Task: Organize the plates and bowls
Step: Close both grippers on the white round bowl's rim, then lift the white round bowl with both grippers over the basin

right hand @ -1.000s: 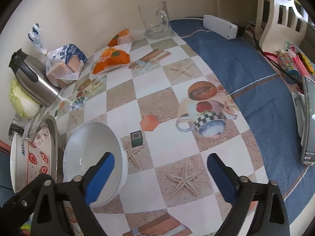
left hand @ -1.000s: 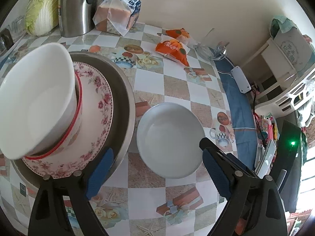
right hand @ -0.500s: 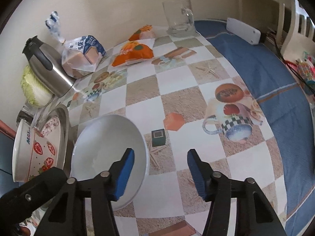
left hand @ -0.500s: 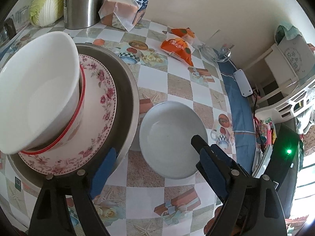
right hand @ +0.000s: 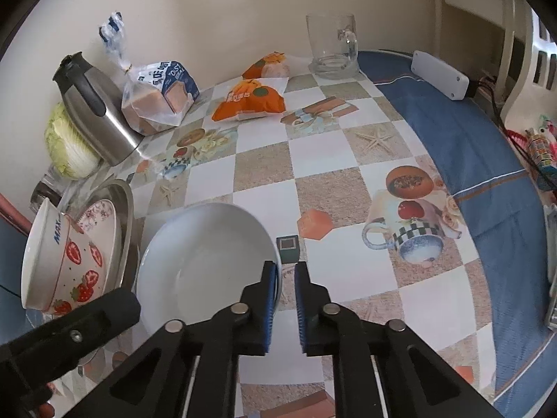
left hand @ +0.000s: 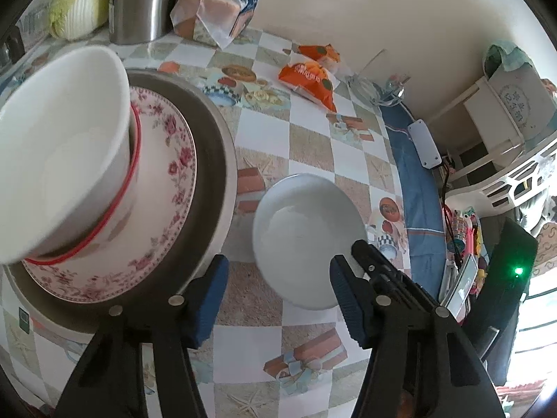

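"TOST" is printed on the bread bag (right hand: 163, 97); "MAX" is lettered on the strawberry bowl (right hand: 55, 261).

both views are fisheye, each riding on a gripper and looking steeply down its 2 fingers onto the table (left hand: 351, 160) — close enough that the finger frames fill the bottom of each picture. the left wrist view looks from the near edge toward the wall, with the stacked dishes at its left and a blue cloth (left hand: 414, 188) along its right. the right wrist view sits further right, facing the same wall edge. they share the white bowl (left hand: 306, 237) (right hand: 205, 261), the steel kettle (right hand: 94, 111), the bread bag (right hand: 160, 94) and the orange packets (right hand: 250, 101) — seen from 2 slightly different angles.
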